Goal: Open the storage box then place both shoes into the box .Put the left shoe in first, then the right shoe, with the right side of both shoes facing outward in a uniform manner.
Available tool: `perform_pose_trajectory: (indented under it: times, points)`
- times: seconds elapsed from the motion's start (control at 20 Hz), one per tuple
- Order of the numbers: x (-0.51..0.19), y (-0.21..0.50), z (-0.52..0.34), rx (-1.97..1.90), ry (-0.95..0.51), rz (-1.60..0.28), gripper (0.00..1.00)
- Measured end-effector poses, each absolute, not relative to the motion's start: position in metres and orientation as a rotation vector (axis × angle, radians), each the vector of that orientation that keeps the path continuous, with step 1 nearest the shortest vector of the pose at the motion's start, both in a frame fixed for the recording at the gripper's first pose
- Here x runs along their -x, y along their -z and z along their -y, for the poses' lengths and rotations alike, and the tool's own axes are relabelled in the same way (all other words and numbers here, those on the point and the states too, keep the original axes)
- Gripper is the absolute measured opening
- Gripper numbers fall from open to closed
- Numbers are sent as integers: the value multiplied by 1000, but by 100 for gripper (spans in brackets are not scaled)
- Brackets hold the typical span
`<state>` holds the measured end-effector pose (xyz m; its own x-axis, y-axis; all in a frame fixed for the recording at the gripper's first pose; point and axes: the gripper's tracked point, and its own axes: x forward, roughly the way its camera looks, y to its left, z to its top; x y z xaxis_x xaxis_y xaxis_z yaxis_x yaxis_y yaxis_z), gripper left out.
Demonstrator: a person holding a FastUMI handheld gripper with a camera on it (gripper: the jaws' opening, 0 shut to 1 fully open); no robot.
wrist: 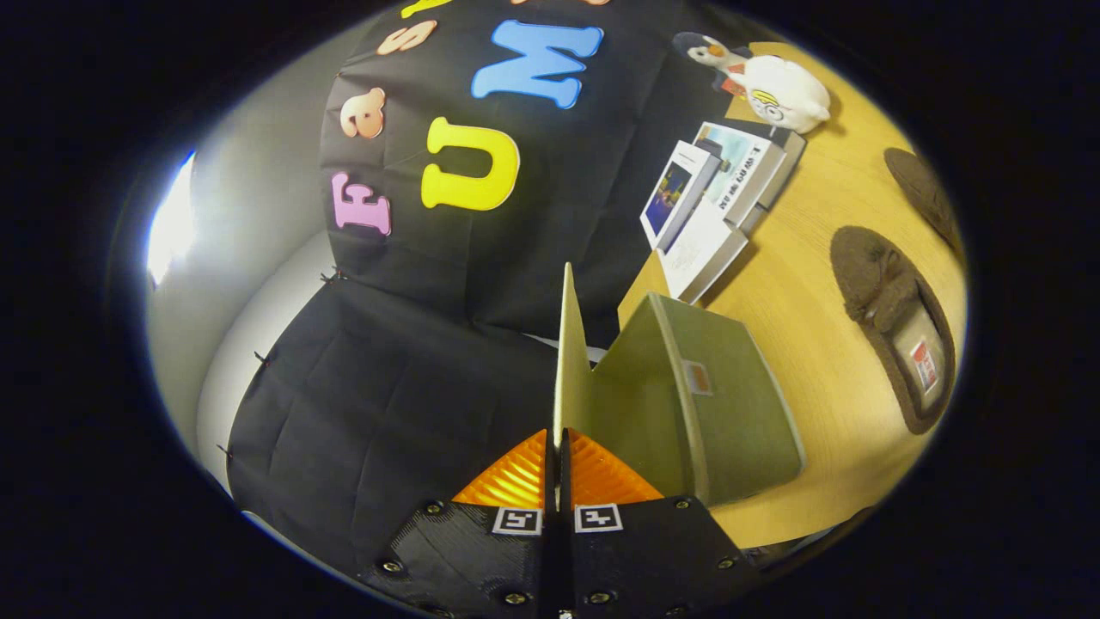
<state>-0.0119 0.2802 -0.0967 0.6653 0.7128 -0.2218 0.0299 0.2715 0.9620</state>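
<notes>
My gripper (559,443) is shut on the thin edge of the storage box's lid (569,361), which stands up edge-on straight ahead of the fingers. The olive-green box (730,413) lies just right of the fingers on the wooden table (816,361), with its lid swung away from the body. One brown fuzzy shoe (894,322) rests on the table beyond the box to the right, its inside and label showing. A second brown shoe (924,193) lies farther off on the same side.
A stack of books (718,202) leans against the booth's wall beyond the box. A white plush toy (786,94) and a small duck figure (709,53) sit behind the books. Black cloth fills the left side.
</notes>
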Motion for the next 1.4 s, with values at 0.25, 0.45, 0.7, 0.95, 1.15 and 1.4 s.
perform_pose_trajectory:
  times: [0.25, 0.45, 0.7, 0.95, 1.15, 1.4]
  points:
    - [3, 57, -316, -1108, -595, -714, 0]
    - [0, 37, -348, -1043, -645, -697, 0]
    - [0, 23, -383, -903, -653, -680, 0]
    - [3, 17, -420, -843, -679, -689, 0]
    - [6, 27, -443, -797, -693, -711, 0]
    - [13, 32, -475, -765, -761, -740, 5]
